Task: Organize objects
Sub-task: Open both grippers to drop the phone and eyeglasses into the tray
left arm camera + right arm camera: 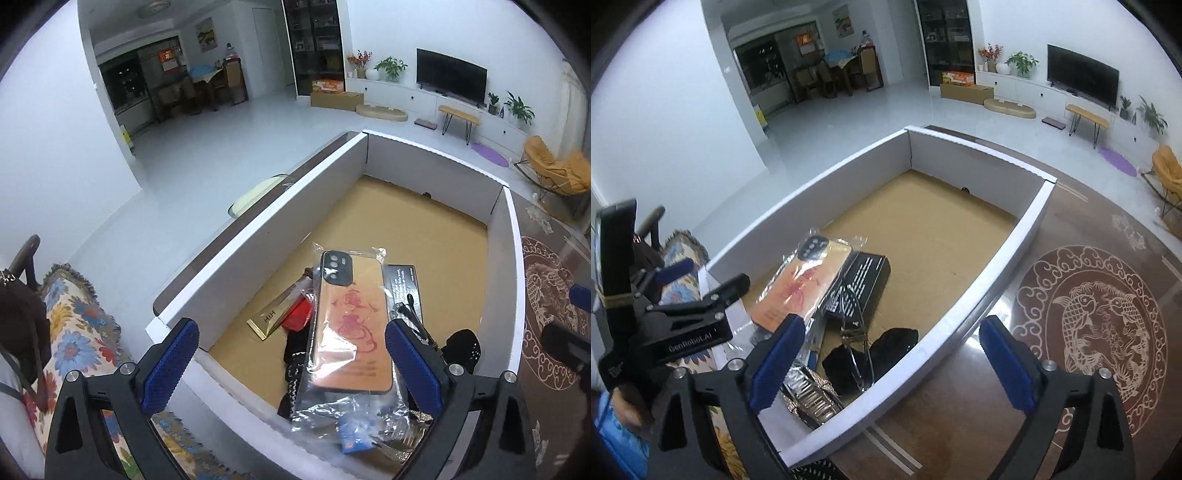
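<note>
Phone case (349, 321) in its clear bag lies long-ways toward twelve o'clock, right between the wide, empty left gripper (291, 365), nearer than the wide, empty right gripper (890, 365).

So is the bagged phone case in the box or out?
In: the phone case lies atop the pile inside the white box, with neither claw touching it.

Both views are evenly lit by cool, bluish-white room light, bright on the walls and floor (207, 122), with only soft shadows inside the box (1008, 258). Fisheye distortion bends straight edges and leaves dark vignetted corners. Glare shows on the plastic wrap of the phone case (351, 325) and on the glossy bench (960, 424); near fingers (779, 365) are slightly soft.
</note>
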`<state>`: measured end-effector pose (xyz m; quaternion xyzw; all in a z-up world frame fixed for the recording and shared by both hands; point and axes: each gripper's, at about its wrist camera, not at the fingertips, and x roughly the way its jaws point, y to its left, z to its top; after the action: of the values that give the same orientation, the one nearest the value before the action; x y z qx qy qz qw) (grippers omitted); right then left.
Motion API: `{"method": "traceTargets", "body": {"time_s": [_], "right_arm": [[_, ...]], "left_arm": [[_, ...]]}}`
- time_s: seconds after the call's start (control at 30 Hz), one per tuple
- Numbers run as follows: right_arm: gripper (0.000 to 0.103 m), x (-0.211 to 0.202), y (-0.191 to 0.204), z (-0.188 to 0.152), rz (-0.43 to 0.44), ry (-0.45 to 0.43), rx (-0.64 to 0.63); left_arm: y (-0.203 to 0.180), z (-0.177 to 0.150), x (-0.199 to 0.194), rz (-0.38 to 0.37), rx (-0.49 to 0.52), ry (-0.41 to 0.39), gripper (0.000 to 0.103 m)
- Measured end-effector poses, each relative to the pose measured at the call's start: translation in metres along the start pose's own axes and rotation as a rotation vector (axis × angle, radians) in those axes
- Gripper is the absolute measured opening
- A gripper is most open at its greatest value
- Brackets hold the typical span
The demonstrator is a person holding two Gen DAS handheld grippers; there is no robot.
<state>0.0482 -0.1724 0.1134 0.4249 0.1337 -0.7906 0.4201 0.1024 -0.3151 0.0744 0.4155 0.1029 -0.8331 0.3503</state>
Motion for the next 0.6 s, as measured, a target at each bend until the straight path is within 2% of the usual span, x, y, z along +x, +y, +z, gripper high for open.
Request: {"method": "traceTargets", "body": {"time_s": [0.07, 0.43, 0.53, 0.6], "right_arm": [[0.098, -0.001, 0.004, 0.000, -0.008, 0.009, -0.018], [0.098, 0.007, 0.009, -0.003, -0.015, 0.028, -0.022], [0.098, 0.009, 0.010, -0.004, -0.012, 0.031, -0.024], [0.098, 0.009, 0.011, -0.004, -0.007, 0.030, -0.023]], "left_arm": [[0.002, -0.001, -0.005, 0.020, 0.003, -0.021, 0.102], [0.002, 0.003, -0.011, -0.007, -0.018, -0.057, 0.102], [0.004, 0.004, -0.009, -0.051, -0.033, -0.043, 0.102], [0.008, 0.002, -0.013, -0.067, -0.066, -0.071, 0.103]]}}
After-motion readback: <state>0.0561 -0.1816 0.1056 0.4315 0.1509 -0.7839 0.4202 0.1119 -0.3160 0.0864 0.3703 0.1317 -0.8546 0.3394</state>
